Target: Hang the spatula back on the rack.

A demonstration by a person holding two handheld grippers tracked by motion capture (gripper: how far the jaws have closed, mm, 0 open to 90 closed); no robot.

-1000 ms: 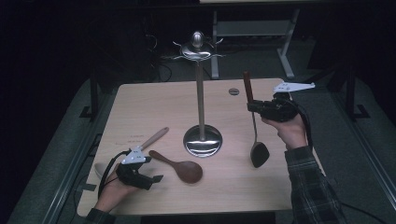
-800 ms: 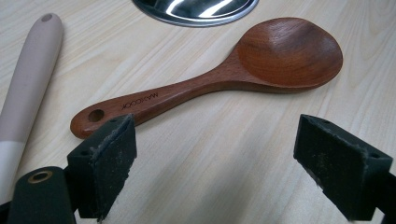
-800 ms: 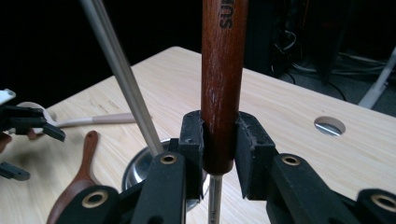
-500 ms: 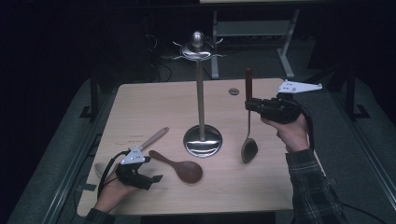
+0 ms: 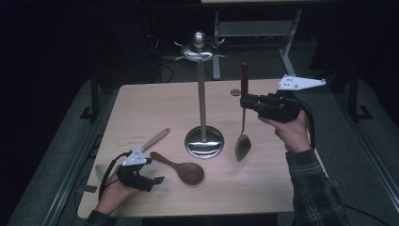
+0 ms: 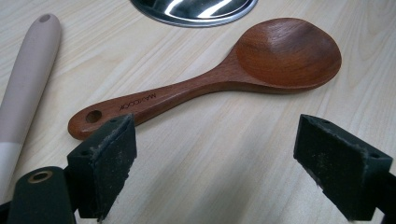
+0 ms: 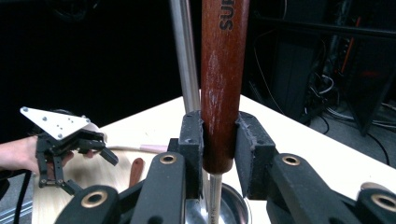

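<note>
A tall metal utensil stand [image 5: 202,94] with hooks at its top rises from a round base [image 5: 203,141] at mid table. My right gripper [image 5: 244,101] is shut on the red-brown handle [image 7: 222,84] of a metal-bowled spoon [image 5: 242,147], which it holds upright just right of the stand's pole [image 7: 184,56]. The spoon's bowl hangs near the tabletop. My left gripper [image 5: 155,179] rests open at the front left. Its pads [image 6: 105,165] stand wide apart, just short of a dark wooden spoon [image 6: 224,79] lying flat.
A beige-handled utensil [image 5: 155,140] lies left of the wooden spoon [image 5: 181,169]. A small grey disc [image 5: 235,92] sits near the table's far edge [image 5: 188,84]. Dark floor and desk legs lie beyond the table.
My right gripper has lifted the metal spoon a little and carried it left toward the stand, turning it more upright. The left gripper has stayed put.
</note>
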